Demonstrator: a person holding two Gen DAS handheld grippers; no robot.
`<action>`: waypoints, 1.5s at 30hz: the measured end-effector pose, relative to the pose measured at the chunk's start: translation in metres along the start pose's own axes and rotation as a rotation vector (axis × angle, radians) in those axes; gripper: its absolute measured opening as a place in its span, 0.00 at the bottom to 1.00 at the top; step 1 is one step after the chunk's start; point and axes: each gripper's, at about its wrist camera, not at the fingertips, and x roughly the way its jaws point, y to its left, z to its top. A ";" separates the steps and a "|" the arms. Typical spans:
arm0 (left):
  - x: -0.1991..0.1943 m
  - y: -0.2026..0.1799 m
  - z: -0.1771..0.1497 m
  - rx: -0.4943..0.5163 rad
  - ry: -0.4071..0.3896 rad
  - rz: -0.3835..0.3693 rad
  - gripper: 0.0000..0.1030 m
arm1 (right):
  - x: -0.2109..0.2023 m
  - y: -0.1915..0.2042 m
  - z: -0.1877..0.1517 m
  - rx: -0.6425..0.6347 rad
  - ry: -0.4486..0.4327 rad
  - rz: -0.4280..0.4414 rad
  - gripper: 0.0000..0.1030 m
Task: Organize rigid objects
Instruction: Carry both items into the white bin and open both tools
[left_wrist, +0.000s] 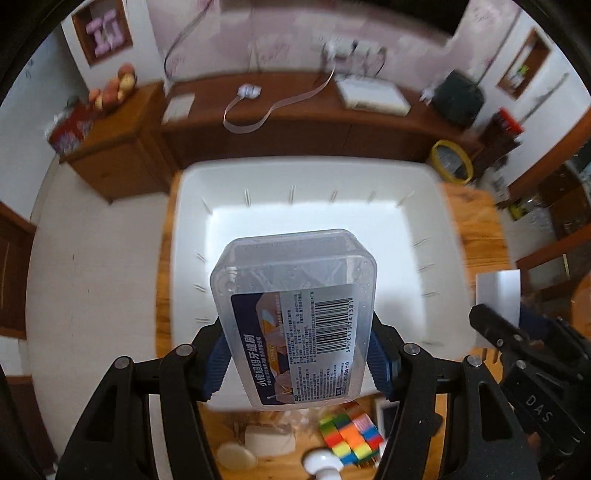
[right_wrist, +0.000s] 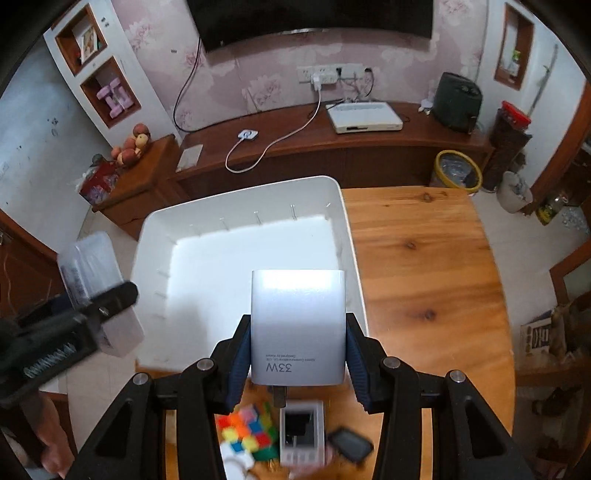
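Note:
My left gripper (left_wrist: 297, 365) is shut on a clear plastic box (left_wrist: 295, 310) with a barcode label, held above the white bin (left_wrist: 424, 206). My right gripper (right_wrist: 297, 365) is shut on a white 33W charger (right_wrist: 297, 325), held over the near right part of the same bin (right_wrist: 347, 236). The bin looks empty inside. The right gripper with the charger (left_wrist: 496, 291) shows at the right of the left wrist view. The left gripper with the clear box (right_wrist: 96, 280) shows at the left of the right wrist view.
On the wooden table (right_wrist: 424, 277), near me, lie a colourful puzzle cube (left_wrist: 351, 435), a white round lid (left_wrist: 236, 456), a white knob (left_wrist: 323, 465), a grey device (right_wrist: 301, 435) and a small black case (right_wrist: 349, 443). A low TV cabinet (right_wrist: 369, 147) stands behind.

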 end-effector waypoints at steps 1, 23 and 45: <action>0.017 0.001 0.002 -0.013 0.025 0.012 0.64 | 0.014 -0.001 0.005 -0.003 0.016 -0.002 0.46; 0.124 -0.004 -0.001 -0.062 0.220 0.063 0.65 | 0.172 0.033 -0.009 -0.302 0.240 -0.178 0.46; 0.053 -0.005 0.003 -0.070 0.081 0.077 0.96 | 0.104 0.051 -0.014 -0.313 0.051 -0.164 0.72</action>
